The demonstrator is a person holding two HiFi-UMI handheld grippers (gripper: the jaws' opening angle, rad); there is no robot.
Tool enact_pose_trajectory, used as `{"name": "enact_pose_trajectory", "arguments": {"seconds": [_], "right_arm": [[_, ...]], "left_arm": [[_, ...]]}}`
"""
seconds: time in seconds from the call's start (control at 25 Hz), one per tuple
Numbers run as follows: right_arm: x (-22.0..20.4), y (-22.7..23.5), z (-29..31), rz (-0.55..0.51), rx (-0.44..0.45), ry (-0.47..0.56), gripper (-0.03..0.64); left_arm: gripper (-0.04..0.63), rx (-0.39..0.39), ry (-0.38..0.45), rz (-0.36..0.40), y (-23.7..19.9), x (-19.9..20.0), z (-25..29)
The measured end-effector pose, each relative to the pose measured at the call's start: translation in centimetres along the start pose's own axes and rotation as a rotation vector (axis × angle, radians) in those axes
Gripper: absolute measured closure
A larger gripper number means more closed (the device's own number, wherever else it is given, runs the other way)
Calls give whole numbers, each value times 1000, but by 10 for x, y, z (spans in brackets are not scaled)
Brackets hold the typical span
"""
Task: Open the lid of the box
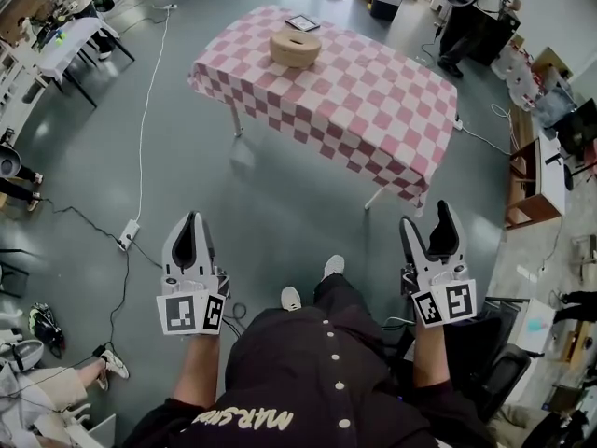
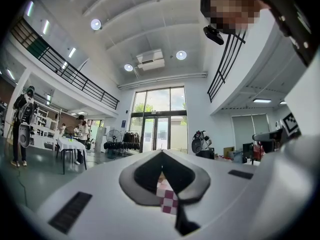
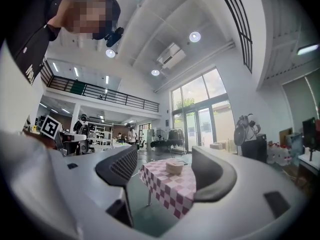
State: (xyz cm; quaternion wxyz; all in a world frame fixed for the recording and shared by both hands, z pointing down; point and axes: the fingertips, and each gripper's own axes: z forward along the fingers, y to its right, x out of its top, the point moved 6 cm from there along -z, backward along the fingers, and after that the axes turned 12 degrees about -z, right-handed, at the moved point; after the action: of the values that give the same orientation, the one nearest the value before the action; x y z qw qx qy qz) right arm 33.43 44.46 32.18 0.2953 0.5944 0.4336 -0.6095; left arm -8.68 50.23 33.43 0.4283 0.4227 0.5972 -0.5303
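The round tan box [image 1: 296, 47] sits with its lid on, toward the far edge of the pink-and-white checked table [image 1: 373, 110], well apart from both grippers. The left gripper [image 1: 192, 220] points level toward it, fingers pressed together at the tips, nothing pinched. On the right gripper [image 1: 427, 224] the fingers are spread wide, with only air between them and the box framed far off. White lettering [image 1: 256, 420] on the person's dark shirt [image 1: 308, 362] runs upside down, perhaps "MARSUM", too warped to be sure. A dark flat slab [image 1: 301, 22] lies just beyond the box.
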Motion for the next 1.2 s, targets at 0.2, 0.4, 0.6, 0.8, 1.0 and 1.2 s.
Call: {"name": "enact_pose_trajectory", "arguments": {"seconds": [0.2,0.4,0.6,0.8,1.0,1.2], "right_arm": [[-14,23,21,14,-1,1,293],[-16,52,55,9,19,12,293],[-23,80,85,6,41,8,293],[-32,106,113,5,58,7,298],[-37,127,138,3,78,17,298],[-43,149,161,6,101,28,296]], "left_arm": [[584,13,-3,-3,8,-10,28],[584,18,8,-3,22,-10,65],[584,31,19,-1,31,-11,101],[584,43,16,-2,40,-19,135],[584,59,23,4,48,-22,160],[584,84,38,11,56,-23,181]]}}
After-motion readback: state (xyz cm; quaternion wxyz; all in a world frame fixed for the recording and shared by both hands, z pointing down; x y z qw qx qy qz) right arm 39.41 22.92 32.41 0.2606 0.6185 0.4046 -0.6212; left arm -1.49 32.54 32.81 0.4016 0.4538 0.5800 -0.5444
